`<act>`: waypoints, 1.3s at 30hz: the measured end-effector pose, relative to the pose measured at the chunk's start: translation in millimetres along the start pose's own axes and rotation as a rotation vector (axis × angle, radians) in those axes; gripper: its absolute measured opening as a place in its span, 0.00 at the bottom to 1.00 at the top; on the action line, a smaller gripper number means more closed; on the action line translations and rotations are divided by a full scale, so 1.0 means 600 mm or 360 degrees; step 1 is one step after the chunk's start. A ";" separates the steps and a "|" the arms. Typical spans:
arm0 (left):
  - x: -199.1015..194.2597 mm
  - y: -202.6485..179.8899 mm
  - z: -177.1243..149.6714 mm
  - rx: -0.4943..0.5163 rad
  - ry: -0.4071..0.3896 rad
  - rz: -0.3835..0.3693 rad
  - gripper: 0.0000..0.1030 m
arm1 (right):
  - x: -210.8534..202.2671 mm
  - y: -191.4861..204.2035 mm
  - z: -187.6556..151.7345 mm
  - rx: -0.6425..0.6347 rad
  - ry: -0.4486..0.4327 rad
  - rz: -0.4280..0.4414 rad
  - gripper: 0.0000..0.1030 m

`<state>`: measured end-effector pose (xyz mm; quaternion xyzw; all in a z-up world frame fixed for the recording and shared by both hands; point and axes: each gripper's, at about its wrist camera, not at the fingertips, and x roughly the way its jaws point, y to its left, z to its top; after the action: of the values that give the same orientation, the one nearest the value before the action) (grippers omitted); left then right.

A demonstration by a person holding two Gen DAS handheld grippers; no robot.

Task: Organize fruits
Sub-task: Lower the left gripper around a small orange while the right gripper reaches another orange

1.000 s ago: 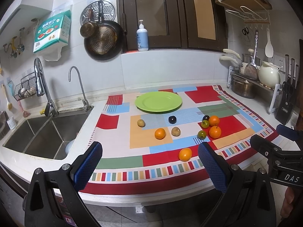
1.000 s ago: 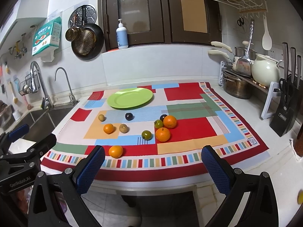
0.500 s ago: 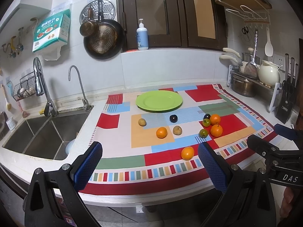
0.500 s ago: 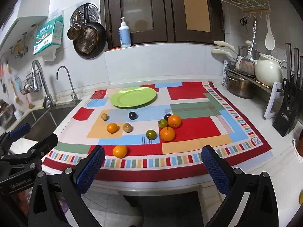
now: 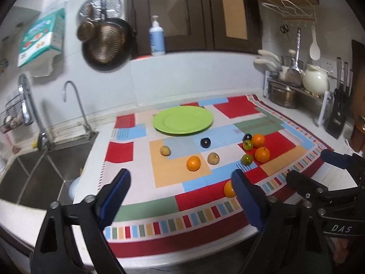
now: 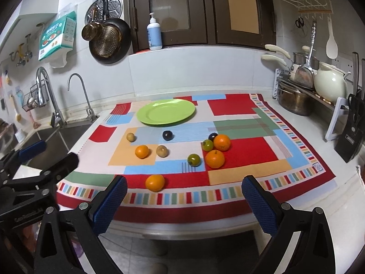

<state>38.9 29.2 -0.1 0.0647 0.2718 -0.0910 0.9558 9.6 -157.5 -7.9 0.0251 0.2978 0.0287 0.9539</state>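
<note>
Your left claw (image 5: 180,196) is released, its 2 blue pads spread wide and gripping nothing, hanging above the near edge of the worktop (image 6: 355,182). Your right claw (image 6: 182,201) is likewise released and bare, poised just off the front edge of the patchwork cloth (image 6: 246,150).

The fruits all lie on that cloth, none on the green plate (image 6: 166,111), which sits at the far middle. Nearest you is 1 orange (image 6: 155,182) on the red band by the striped border; in the left wrist view it is partly hidden behind the left claw's right-hand pad (image 5: 246,201). Farther in, a second orange (image 6: 142,151) lies just beside a brownish fruit (image 6: 162,151), with another brownish fruit (image 6: 130,137) near the left and a dark plum (image 6: 167,135) close to the plate.

To the right, 5 fruits cluster: 2 oranges (image 6: 214,158), 2 green fruits (image 6: 194,159) and a second dark plum (image 6: 212,136) at the back. The rear orange (image 6: 222,142) touches the green fruit beside it.

The sink (image 5: 34,173) lies to the left of the cloth.
</note>
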 end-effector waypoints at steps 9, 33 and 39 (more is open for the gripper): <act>0.069 0.040 0.008 0.0170 0.0054 -0.0216 0.76 | 0.064 0.045 0.001 0.0113 0.0107 -0.0003 0.84; 0.273 0.044 0.019 0.0594 0.0315 -0.0695 0.55 | 0.201 0.087 -0.024 0.0478 0.0427 -0.0208 0.56; 0.303 0.031 0.015 0.0639 0.0379 -0.0762 0.49 | 0.218 0.087 -0.034 0.0517 0.0481 -0.0228 0.48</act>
<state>199.2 20.5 -88.0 0.1963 0.3658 -0.3567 0.8369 103.3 -95.5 -95.0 0.1525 0.4391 -0.0840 0.8814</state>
